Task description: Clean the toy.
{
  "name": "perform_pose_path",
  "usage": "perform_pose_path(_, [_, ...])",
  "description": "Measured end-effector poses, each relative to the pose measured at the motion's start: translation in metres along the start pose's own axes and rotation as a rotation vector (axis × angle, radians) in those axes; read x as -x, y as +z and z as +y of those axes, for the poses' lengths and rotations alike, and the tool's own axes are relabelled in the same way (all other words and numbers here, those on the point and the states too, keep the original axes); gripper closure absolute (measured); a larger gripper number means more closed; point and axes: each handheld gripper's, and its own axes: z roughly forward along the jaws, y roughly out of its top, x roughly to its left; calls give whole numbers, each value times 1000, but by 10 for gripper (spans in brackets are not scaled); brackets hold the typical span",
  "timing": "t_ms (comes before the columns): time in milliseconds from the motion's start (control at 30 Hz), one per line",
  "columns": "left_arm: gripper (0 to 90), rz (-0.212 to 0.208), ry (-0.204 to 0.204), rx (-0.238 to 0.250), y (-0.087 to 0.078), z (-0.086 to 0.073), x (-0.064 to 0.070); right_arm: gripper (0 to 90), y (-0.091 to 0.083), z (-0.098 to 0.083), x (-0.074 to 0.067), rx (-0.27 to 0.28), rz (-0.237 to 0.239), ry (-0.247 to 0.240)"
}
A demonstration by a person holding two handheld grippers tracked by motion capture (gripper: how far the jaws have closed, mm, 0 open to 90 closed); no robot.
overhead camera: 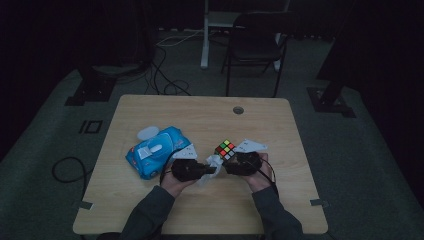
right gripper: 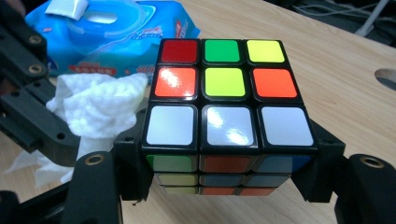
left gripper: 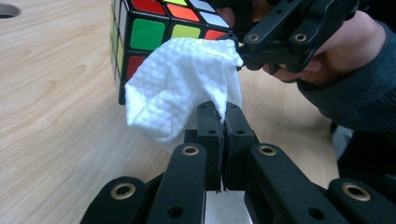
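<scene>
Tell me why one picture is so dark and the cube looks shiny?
High view: dim, the room behind the table nearly black. Right gripper view: brighter, with white glare on the cube and its white stickers. Left gripper view: the wipe sharp, the hand soft.

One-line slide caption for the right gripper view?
Right claw clamps a multicoloured plastic puzzle cube while the left claw holds a crumpled white wet wipe against its side.

Dim lab: rig stands point(overhead camera: 92, 85), floor cables point(overhead camera: 165, 75)

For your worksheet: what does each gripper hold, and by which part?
Left gripper: a white wipe, pinched at its lower fold. Right gripper: the cube, by two opposite sides.
</scene>
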Motion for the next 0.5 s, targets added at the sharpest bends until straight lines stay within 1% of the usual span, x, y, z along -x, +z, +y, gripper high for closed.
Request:
perform_pose_path(33, [885, 12, -3, 7, 0, -1, 0, 347, 3, 1, 1, -2, -1, 18])
perform_pose_path(133, [884, 50, -17, 24, -1, -3, -2, 346, 8, 4, 2, -8, -11, 38])
perform_pose_path(300, [884, 92, -44, 51, -1, -8, -6, 346, 17, 13, 6, -13, -27, 87])
perform_pose_path(400, [884, 114, -46, 54, 0, -9, -6, 346, 21, 16, 8, -14, -34, 112])
perform_pose_path(500, [884, 129, -39, 54, 3, -10, -5, 346, 25, 20, 10, -17, -41, 134])
